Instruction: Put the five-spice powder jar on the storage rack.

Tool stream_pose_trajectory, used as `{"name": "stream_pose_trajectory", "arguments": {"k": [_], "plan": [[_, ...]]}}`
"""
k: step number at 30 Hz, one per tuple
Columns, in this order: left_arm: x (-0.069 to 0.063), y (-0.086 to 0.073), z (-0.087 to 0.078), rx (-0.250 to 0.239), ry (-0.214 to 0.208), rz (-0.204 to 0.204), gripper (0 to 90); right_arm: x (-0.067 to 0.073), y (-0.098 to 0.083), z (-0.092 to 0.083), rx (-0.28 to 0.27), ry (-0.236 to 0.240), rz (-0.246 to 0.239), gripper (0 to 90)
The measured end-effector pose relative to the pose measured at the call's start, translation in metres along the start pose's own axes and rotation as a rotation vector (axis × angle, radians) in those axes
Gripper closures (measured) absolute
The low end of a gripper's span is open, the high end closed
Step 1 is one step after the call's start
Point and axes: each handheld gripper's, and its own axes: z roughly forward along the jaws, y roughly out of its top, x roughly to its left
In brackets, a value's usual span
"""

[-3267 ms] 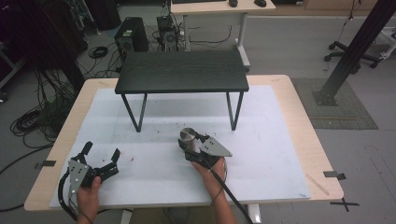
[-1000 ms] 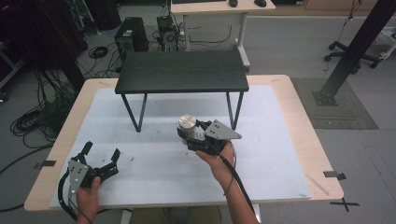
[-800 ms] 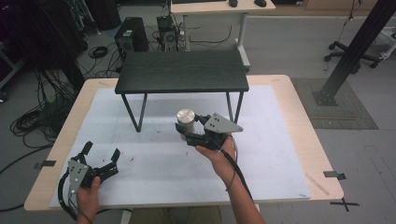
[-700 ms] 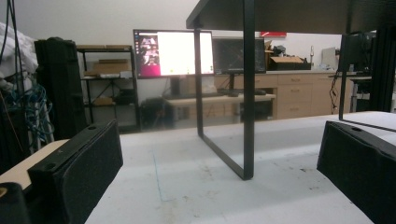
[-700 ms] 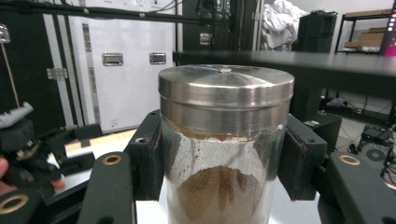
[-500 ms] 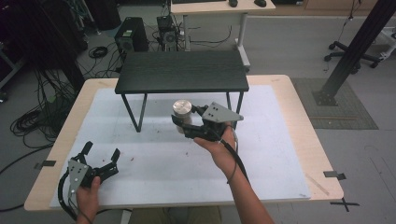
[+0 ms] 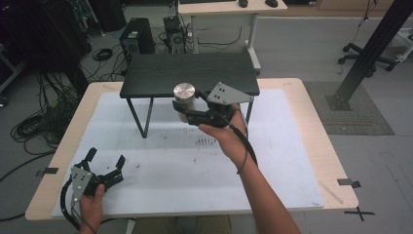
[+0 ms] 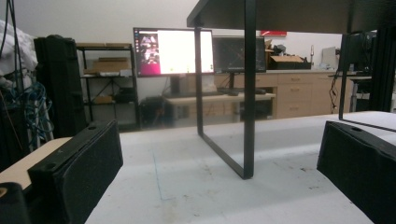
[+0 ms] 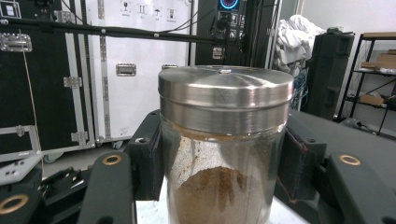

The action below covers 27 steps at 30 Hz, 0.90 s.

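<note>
Right gripper (image 7: 187, 113) fingers clenched on powder-filled jar (image 9: 224, 140); left gripper (image 7: 104, 168) fingers released.

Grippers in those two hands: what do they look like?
Both are black. The left gripper has two padded block-like jaws and a black cable. The right gripper carries a grey three-cornered plate with small holes, brass-ringed screw holes, and a black cable along the bare forearm.
</note>
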Motion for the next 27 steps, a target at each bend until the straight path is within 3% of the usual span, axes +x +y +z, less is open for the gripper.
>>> {"name": "stream_pose_trajectory", "arguments": {"k": [4,15,27], "plan": [[0.000,0.000,0.000,0.001,0.000,0.001,0.4,-0.005,0.012,0.005,0.011,0.005,-0.024,43.3],[0.000,0.000,0.000,0.005,0.002,0.001,0.4,-0.024,0.032,0.017,-0.008,0.008,-0.006,43.3],[0.000,0.000,0.001,0.009,0.000,0.000,0.4,-0.057,0.044,0.033,-0.006,-0.038,0.025,43.3]]}}
